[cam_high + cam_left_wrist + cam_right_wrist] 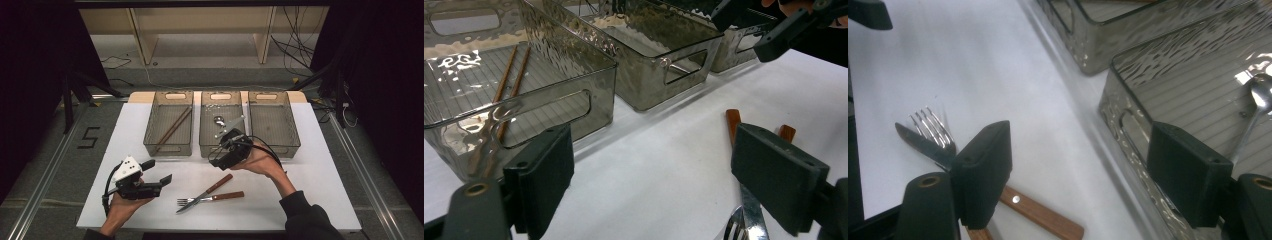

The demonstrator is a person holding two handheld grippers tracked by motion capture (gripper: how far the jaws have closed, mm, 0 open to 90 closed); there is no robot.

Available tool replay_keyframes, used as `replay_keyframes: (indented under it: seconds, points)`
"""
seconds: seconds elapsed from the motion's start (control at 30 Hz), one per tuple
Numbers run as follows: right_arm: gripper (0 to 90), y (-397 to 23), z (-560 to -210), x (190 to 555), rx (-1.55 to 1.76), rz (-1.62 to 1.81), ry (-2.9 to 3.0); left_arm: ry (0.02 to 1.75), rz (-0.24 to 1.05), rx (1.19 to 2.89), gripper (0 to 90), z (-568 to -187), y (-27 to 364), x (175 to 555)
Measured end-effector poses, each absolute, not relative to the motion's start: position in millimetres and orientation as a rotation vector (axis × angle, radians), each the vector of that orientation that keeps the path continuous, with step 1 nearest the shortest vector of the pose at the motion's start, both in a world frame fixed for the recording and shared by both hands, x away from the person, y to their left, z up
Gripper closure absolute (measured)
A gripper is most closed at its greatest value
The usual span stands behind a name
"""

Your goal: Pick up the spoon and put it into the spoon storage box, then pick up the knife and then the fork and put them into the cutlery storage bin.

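A knife [205, 192] and a fork [212, 198], both with wooden handles, lie crossed on the white table [310, 190] at front centre. My left gripper [159, 171] rests at the front left, open and empty, aimed toward them; in its own view the jaws [649, 170] frame bare table, with the knife [732, 120] just inside the right jaw. My right gripper [216, 162] hovers at the front wall of the middle bin [205, 147], open with nothing between its jaws [1080, 160]. Its view takes in the fork [930, 125], the knife handle [1043, 217] and a spoon [1260, 100] in that bin.
Three smoky clear bins stand in a row at the back. The left bin [168, 145] holds chopsticks [172, 129], the middle one holds spoons [220, 121], and the right bin [295, 142] looks empty. White table stretches to the right of the cutlery.
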State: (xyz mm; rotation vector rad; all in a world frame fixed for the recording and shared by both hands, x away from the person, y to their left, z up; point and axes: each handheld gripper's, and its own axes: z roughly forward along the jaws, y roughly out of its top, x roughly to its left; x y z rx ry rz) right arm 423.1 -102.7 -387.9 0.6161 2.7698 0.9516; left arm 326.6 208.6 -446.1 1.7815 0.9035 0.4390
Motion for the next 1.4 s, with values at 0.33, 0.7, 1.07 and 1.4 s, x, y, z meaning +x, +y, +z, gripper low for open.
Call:
replay_keyframes:
  seconds: [0.33, 0.7, 1.07, 1.4]
  points:
    - [25.1, -97.5, -397.2, 417.0, 0.561, 0.896, 2.818, 0.903, 0.437, 1.781, 17.1, -445.7, 207.5, 327.8]
    - [22.7, -92.2, -406.3, 411.3, 0.518, 0.845, 2.872, 0.905, 0.434, 1.777, 17.0, -446.1, 208.4, 326.9]
    - [22.3, -84.5, -412.7, 406.9, 0.473, 0.765, 2.916, 0.904, 0.433, 1.775, 16.9, -445.9, 209.2, 325.9]
    - [23.5, -81.1, -417.8, 405.4, 0.427, 0.71, 2.94, 0.905, 0.436, 1.778, 16.9, -446.0, 209.0, 326.2]
